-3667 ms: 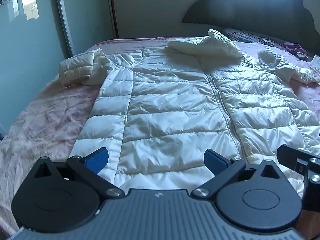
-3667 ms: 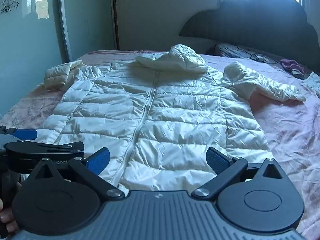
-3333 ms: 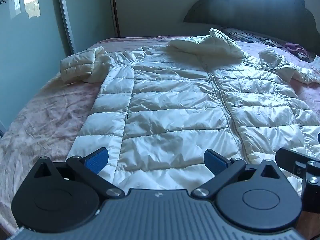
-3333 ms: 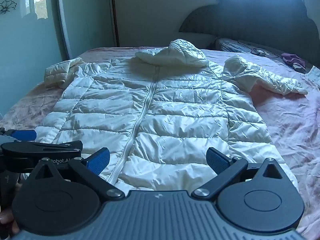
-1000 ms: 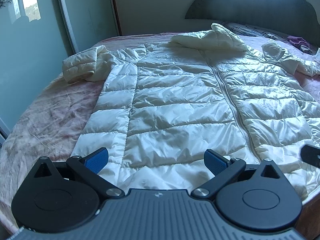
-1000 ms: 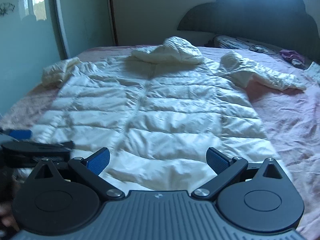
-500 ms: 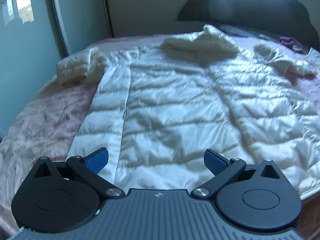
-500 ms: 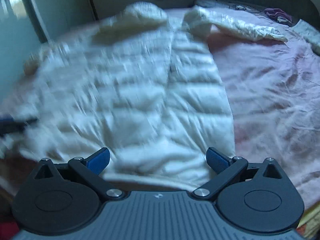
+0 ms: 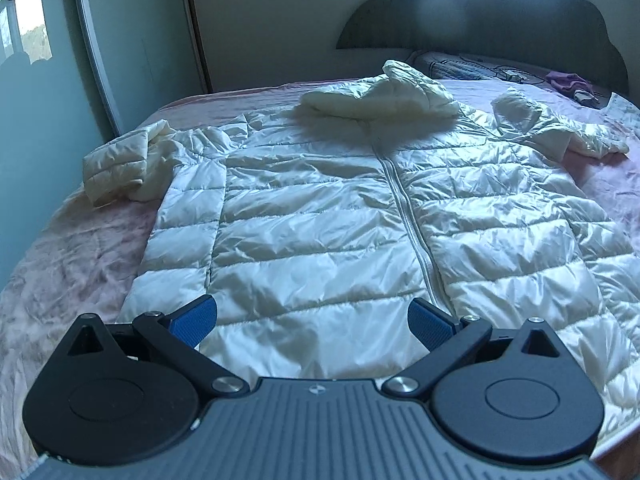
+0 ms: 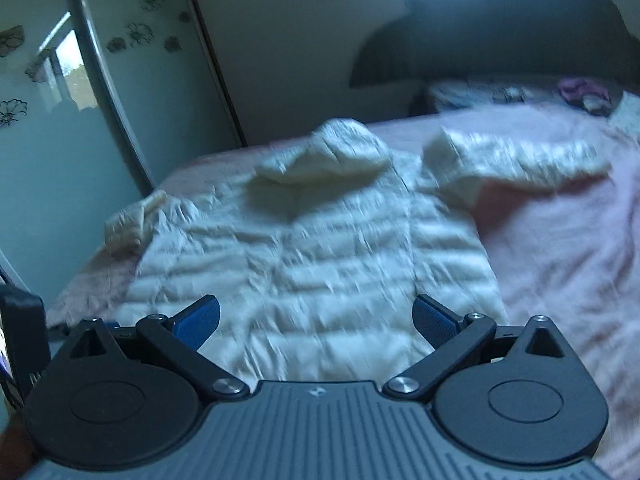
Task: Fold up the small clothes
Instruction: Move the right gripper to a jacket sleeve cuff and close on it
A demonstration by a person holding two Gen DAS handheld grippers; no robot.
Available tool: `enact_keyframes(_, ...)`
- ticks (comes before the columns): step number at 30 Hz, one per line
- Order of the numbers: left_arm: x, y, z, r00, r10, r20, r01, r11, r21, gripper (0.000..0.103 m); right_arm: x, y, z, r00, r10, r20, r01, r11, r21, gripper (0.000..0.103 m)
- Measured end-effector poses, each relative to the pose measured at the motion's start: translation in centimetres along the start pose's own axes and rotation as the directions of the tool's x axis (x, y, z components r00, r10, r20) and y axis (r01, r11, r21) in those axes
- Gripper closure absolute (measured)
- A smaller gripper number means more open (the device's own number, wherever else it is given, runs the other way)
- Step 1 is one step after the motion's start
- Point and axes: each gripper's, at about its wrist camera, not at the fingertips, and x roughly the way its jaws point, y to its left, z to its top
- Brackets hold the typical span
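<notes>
A white puffer jacket (image 9: 320, 216) lies flat and zipped on the pink bed (image 9: 72, 248), its hood (image 9: 380, 96) toward the dark headboard (image 9: 500, 28). One sleeve (image 9: 116, 164) is bunched beside the jacket on the mirrored wardrobe (image 9: 48, 92) side; the other sleeve (image 9: 560, 132) trails off the opposite way. A purple cloth (image 9: 566, 80) sits near the headboard. The left claw (image 9: 312, 322) is spread over the jacket's hem, holding nothing. The right claw (image 10: 316, 320) is spread too, empty, its view blurred.
</notes>
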Motion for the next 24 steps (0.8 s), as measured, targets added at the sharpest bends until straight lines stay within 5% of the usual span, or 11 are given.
enact_keyframes(17,4.4,0.5,3.1,1.0,-0.005,-0.005,0.005,1.0,-0.026,0.0,6.0,0.3,3.4,0.999,0.031,0.03,-0.026,0.987,-0.156,0.0)
enact_keyframes(24,6.1,0.2,3.8,1.0,-0.003,-0.027,0.002,1.0,-0.03,0.0,7.6,-1.2,4.3,0.992,0.123,-0.006,-0.123,0.989,-0.085,0.0)
